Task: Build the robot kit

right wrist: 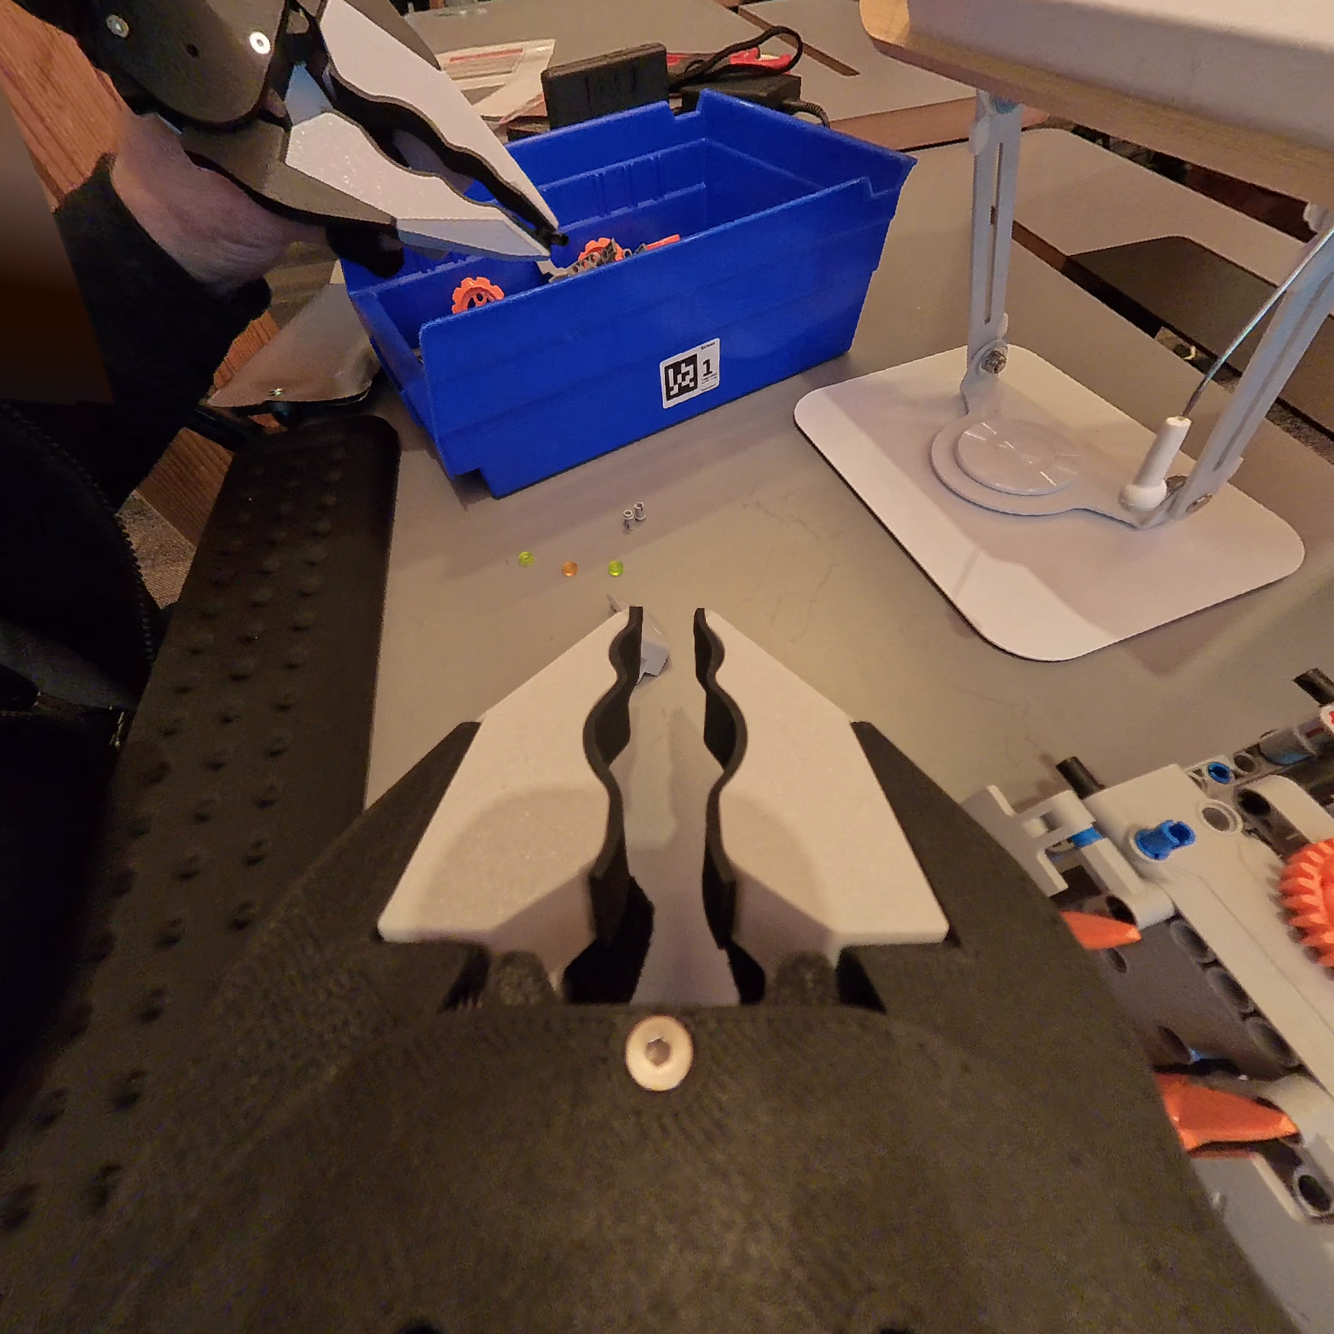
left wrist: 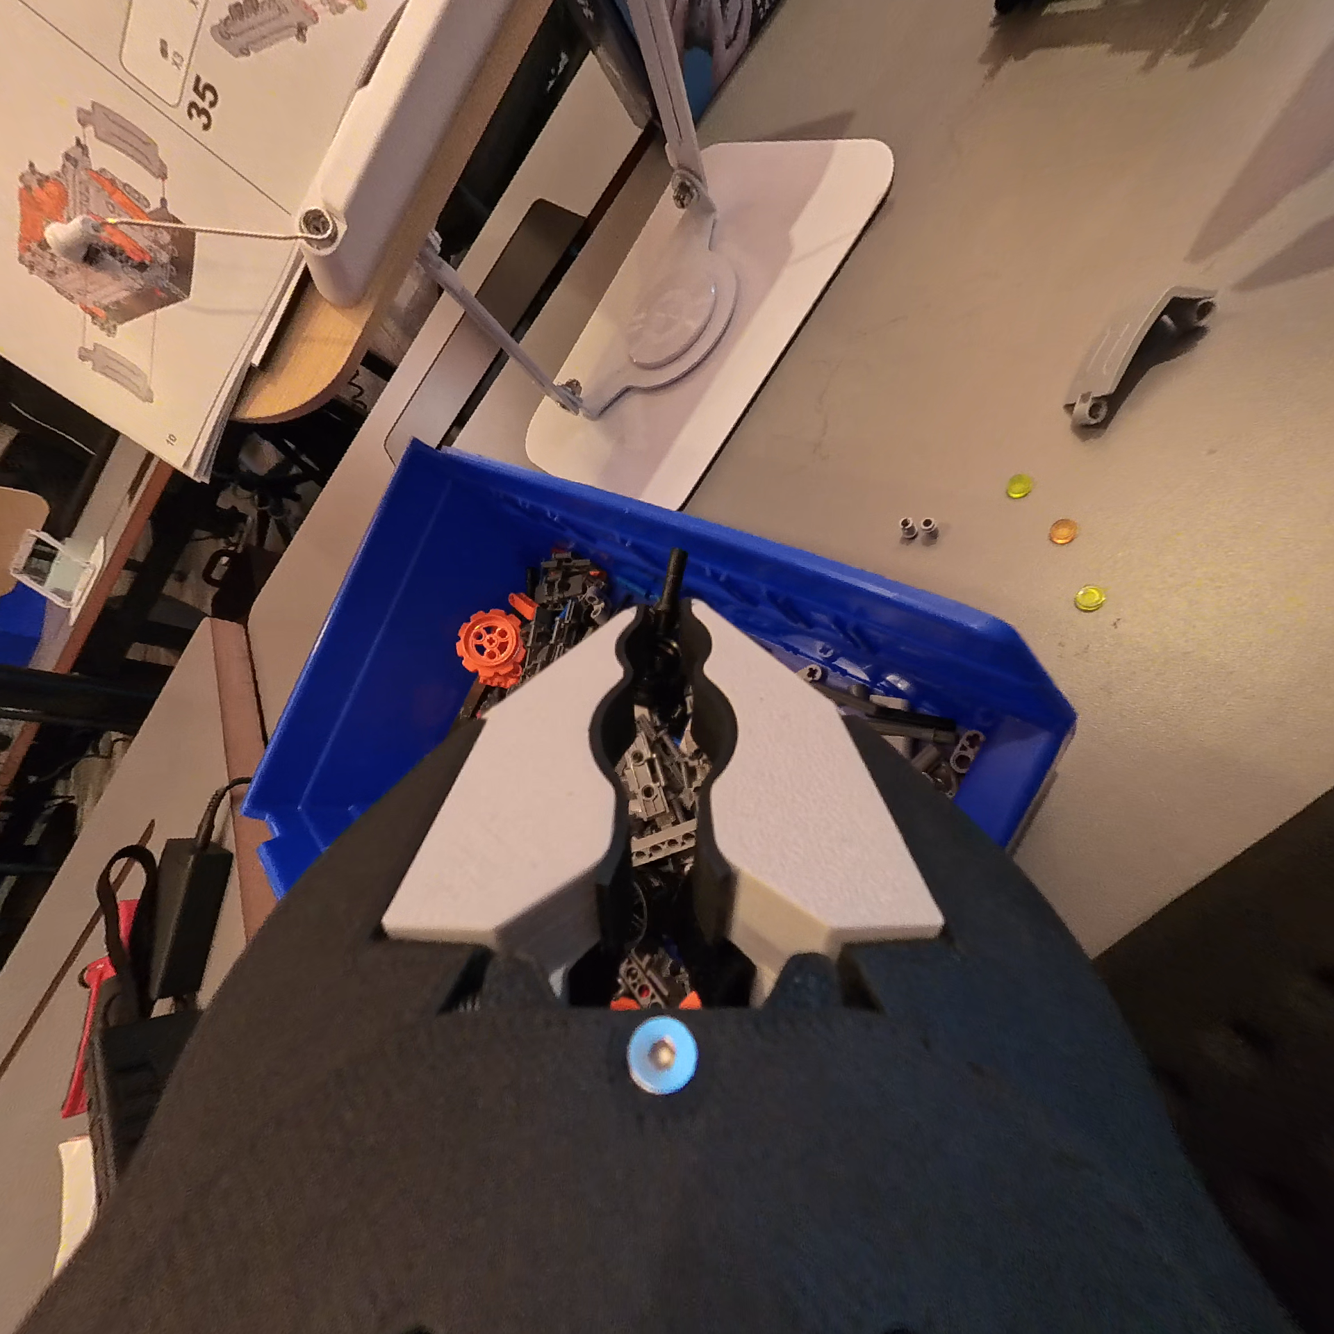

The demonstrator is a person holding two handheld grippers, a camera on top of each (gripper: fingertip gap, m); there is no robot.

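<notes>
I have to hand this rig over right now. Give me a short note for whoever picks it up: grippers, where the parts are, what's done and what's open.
Left gripper: shut on a thin black pin, held over the blue bin of loose parts.
Right gripper: open, empty, low over the table, a small grey piece at its tips.
On the table: three small round studs, two grey connectors, a curved grey panel.
The partly built model sits to the right.
Instruction booklet is open on the stand.
Done: pin picked. Left: I can't tell where it goes.
</notes>
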